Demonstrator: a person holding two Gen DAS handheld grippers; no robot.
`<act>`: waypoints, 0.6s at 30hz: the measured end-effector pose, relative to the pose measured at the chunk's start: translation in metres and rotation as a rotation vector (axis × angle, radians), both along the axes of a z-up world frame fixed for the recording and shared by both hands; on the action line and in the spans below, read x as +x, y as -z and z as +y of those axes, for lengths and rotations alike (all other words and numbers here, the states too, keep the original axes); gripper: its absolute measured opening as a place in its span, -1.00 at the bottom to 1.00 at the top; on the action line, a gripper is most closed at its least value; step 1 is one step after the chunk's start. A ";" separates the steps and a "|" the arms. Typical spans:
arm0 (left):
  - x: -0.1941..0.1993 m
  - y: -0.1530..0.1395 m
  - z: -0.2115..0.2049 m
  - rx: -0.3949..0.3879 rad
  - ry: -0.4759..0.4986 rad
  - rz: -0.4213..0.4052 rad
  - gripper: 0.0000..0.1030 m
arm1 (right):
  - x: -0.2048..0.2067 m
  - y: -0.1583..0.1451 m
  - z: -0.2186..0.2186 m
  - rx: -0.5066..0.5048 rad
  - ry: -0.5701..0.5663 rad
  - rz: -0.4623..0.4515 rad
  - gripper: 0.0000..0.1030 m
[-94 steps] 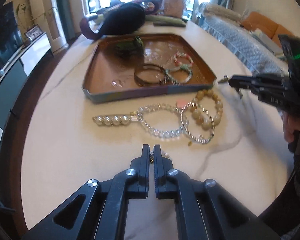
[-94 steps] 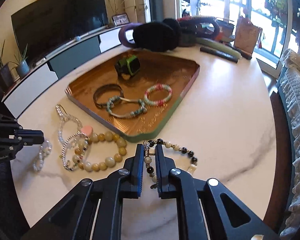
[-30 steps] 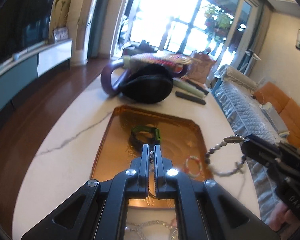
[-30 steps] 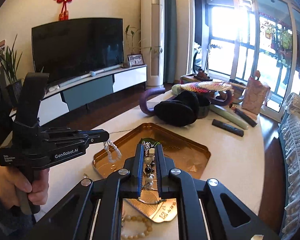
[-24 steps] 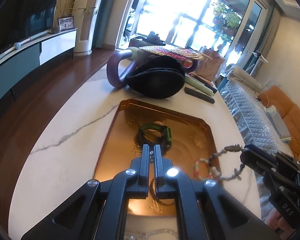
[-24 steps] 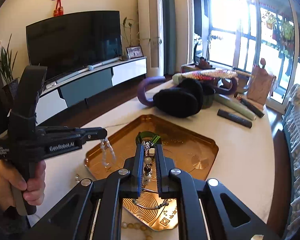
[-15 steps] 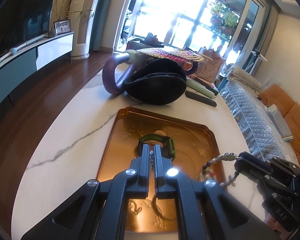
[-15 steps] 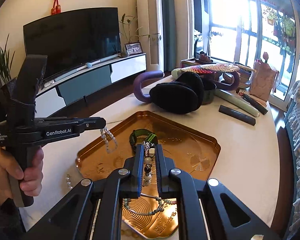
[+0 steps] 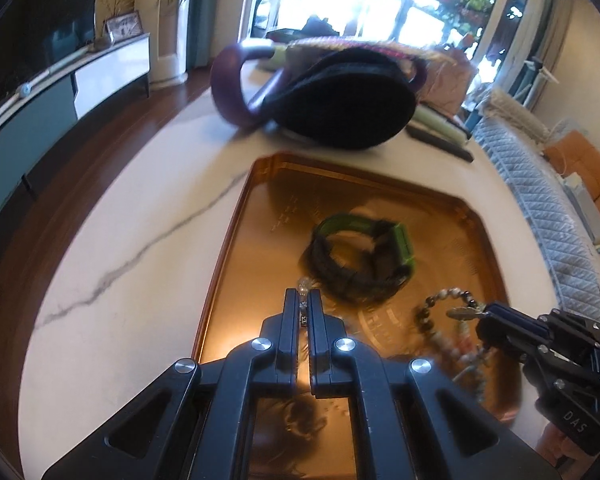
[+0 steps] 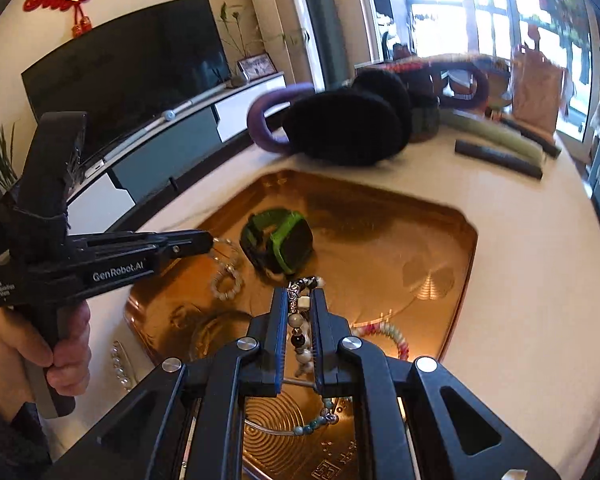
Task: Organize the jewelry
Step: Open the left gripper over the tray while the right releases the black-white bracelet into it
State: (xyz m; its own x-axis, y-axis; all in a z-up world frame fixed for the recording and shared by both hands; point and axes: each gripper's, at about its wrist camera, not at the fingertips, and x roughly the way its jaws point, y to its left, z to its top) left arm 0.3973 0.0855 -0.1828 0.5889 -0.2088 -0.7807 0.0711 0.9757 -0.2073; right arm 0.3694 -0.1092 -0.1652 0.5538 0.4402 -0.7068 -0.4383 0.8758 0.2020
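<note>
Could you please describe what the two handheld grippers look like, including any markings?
Both are matte black plastic. The left gripper has a pistol handle and white "GenRobot.AI" lettering on its side. The right gripper has silver screws and blue-edged fingers; the left view shows "DAS" on its body. A dark sleeve covers the left wrist.

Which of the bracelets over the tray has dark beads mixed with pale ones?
The bracelet in the right gripper, the mixed bead bracelet; the pale bead bracelet hanging from the left gripper is all pale.
</note>
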 end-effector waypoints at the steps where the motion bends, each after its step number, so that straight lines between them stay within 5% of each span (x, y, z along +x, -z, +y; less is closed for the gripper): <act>1: 0.001 0.005 0.000 0.007 -0.003 0.017 -0.93 | 0.001 0.003 -0.001 0.004 0.002 0.012 -0.81; 9: -0.004 0.006 0.002 0.042 -0.007 0.016 -0.93 | 0.001 0.014 0.000 -0.035 0.005 0.024 -0.81; 11: -0.006 0.008 0.001 0.075 -0.008 0.029 -0.80 | 0.002 0.016 0.000 -0.058 0.006 0.024 -0.79; 12: -0.005 0.008 0.000 0.090 -0.014 0.031 -0.69 | 0.001 0.015 0.001 -0.076 0.010 0.021 -0.78; 14: -0.009 0.005 -0.001 0.134 -0.049 0.045 0.25 | 0.000 0.011 -0.003 -0.100 0.031 0.012 -0.39; 16: -0.019 0.001 -0.003 0.095 -0.027 0.033 0.54 | -0.005 0.004 -0.010 -0.039 0.020 0.003 0.14; 18: -0.035 -0.007 -0.009 0.154 -0.037 -0.017 0.59 | -0.012 -0.003 -0.015 -0.012 0.039 -0.010 0.27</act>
State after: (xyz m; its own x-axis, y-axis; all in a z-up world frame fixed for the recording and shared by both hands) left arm 0.3619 0.0764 -0.1756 0.6076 -0.0652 -0.7915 0.0365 0.9979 -0.0542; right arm 0.3576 -0.1242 -0.1618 0.5773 0.4096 -0.7064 -0.4058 0.8946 0.1871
